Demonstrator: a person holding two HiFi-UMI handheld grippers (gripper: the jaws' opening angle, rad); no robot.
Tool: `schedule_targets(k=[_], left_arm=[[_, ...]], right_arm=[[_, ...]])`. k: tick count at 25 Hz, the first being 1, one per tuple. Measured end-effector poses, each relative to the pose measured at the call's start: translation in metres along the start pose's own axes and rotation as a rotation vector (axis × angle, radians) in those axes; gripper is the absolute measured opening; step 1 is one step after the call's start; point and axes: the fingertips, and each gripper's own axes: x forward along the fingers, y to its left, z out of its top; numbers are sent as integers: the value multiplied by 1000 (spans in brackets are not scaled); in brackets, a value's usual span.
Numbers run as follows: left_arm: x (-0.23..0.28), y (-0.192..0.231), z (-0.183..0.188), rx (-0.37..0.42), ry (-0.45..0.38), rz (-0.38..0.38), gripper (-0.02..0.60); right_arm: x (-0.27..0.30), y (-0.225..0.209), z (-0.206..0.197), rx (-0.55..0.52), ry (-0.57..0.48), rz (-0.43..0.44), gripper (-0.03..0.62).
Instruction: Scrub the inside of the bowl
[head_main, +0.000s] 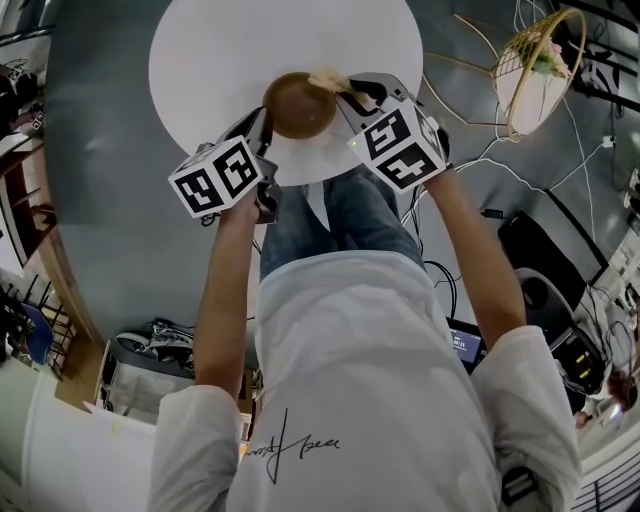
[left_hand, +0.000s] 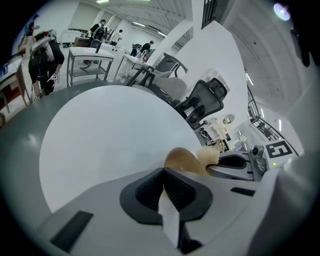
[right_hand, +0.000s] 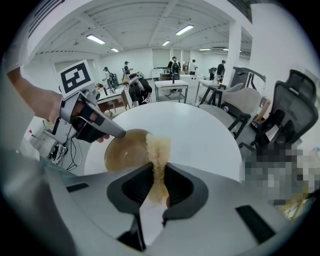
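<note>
Two hand-held grippers meet at the near edge of a round white table (head_main: 200, 60) in the head view, with grey floor (head_main: 120, 200) all round it. The brown bowl (head_main: 298, 105) sits right between them. The left hand-held gripper (head_main: 262, 128) comes in at its left side. The right hand-held gripper (head_main: 345, 95) comes in at its right, with a beige scrubber (head_main: 328, 80) at its tip over the rim. Off beyond the right one, a wicker basket (head_main: 540, 65) and loose cables (head_main: 480, 160) lie on the floor.

Over to the left gripper view: jaws drawn tight together, pinching the bowl's rim, and the bowl rises just past their tips. Beyond it, bare tabletop, then office chairs (left_hand: 207, 95), which the head view never catches.

Now the right gripper view: jaws clamped on the scrubber, which reaches ahead onto the bowl's rim. Only this view shows the bowl's glossy inside, tipped toward the camera. The left hand-held gripper's tip meets the rim on the far left. Behind it, a big hall with strip lights (right_hand: 95, 38), work tables and people in the distance.
</note>
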Motion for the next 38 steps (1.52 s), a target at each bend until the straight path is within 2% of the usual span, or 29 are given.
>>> schedule_targets(k=[13,28,38], left_arm=[[1,0,-3,-49,-11,2,11],[1,-2,-1,-47,-8,-2,11],[2,1,0,-69,-14,-6,12]], right_arm=[[-3,7,-14,56,10,-14,84],[-10,18,-27,131,20,-23,84],[-7,24,-31,135,19,-16,84]])
